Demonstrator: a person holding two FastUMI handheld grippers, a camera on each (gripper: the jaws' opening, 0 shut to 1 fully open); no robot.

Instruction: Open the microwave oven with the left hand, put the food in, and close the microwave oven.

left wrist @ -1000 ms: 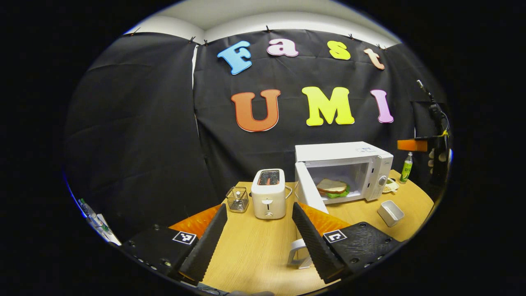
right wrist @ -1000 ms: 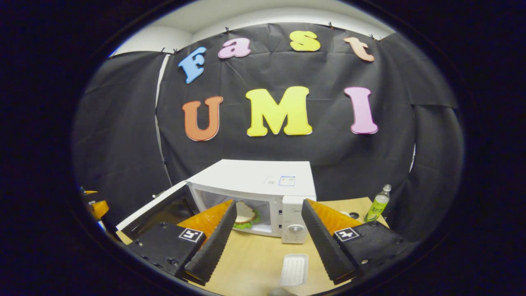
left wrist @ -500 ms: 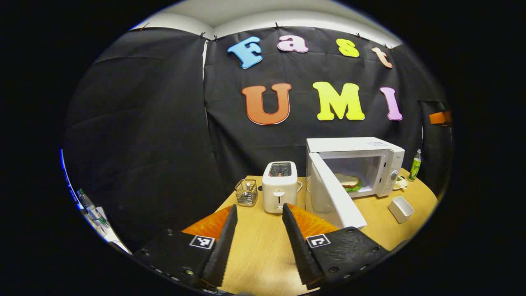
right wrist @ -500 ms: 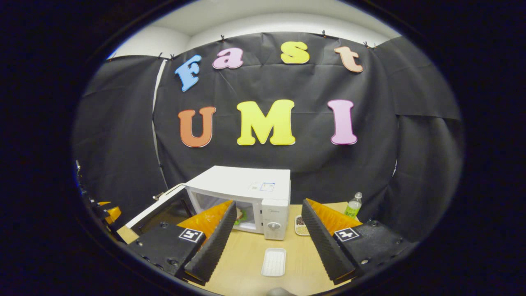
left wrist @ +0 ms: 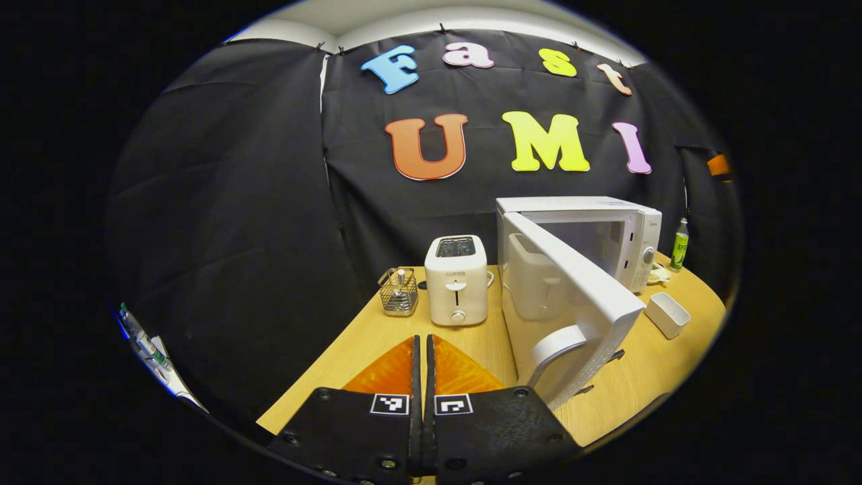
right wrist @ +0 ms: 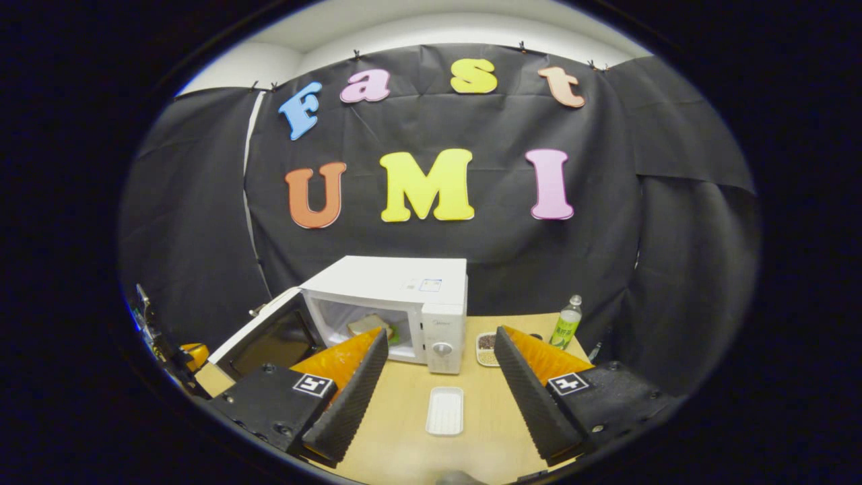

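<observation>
At centre frame in the right gripper view, the sandwich (right wrist: 369,326) is seen inside the microwave (right wrist: 397,286), its door (left wrist: 572,283) open, while the left gripper (left wrist: 423,347) is closed on nothing and the right gripper (right wrist: 438,350) is spread apart.

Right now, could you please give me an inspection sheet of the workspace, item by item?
Surface: wooden table, bare in front of the tongs.
Job's things: microwave with its door open; sandwich inside.
Clutter: toaster, wire basket, white tray, small dish, green bottle.
Grippers: left tongs shut and holding nothing, left of the door handle; right tongs open, holding nothing.
Cables: nothing seen.
Surroundings: black cloth wall, white ceiling above.
</observation>
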